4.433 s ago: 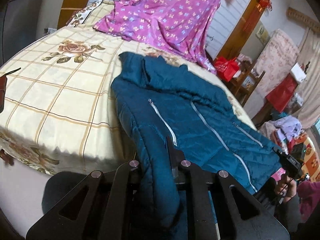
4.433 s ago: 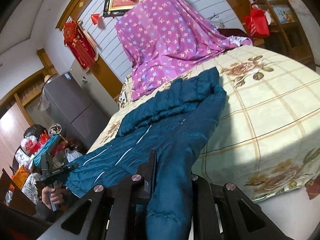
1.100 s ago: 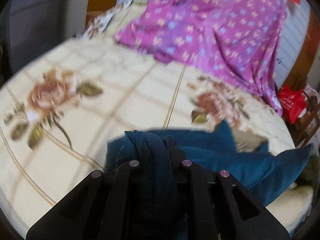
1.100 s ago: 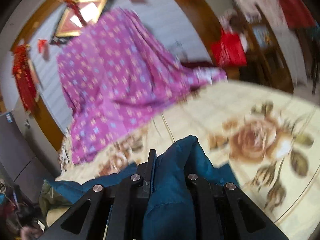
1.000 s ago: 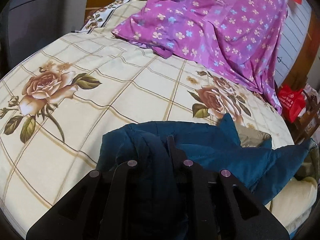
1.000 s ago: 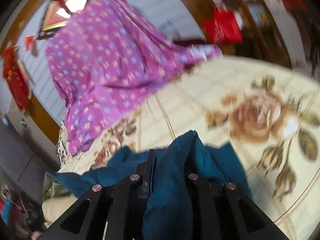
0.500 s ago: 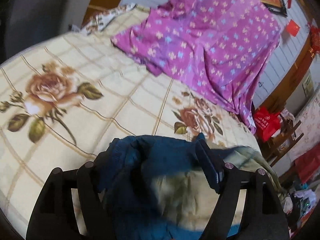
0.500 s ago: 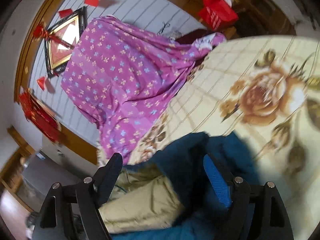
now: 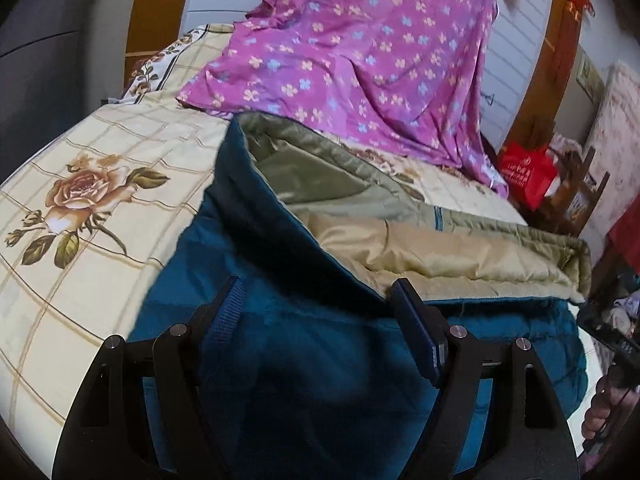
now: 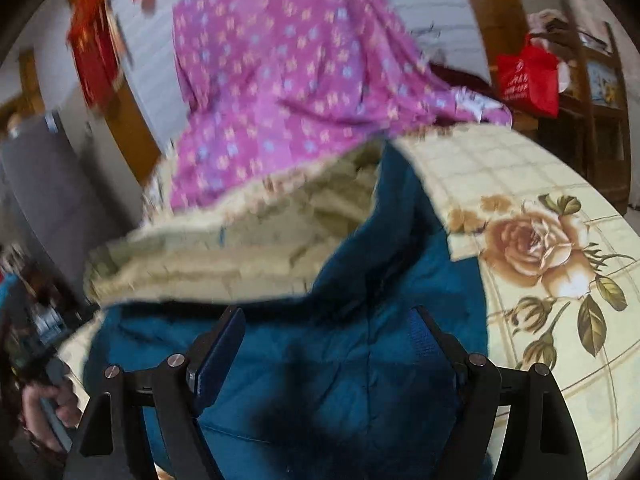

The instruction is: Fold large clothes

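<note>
I have just let go of the jacket point(image 9: 304, 380): the jaws of both grippers have just been opening and now stand spread, nothing pinched between them. The left gripper point(image 9: 324, 320) and the right gripper point(image 10: 328, 344) both hang over blue cloth without pressing on it. The jacket lies on the bed point(image 9: 92, 216), its lower half thrown up over the rest so the tan lining point(image 9: 420, 240) faces up, with the purple sheet point(image 9: 360, 48) just behind it. I judge the first fold made and released. Next I need to pick fresh edges, probably at the two sides, close on the thick padding with a firm bite, and bring them across evenly so the bundle does not spring open.
</note>
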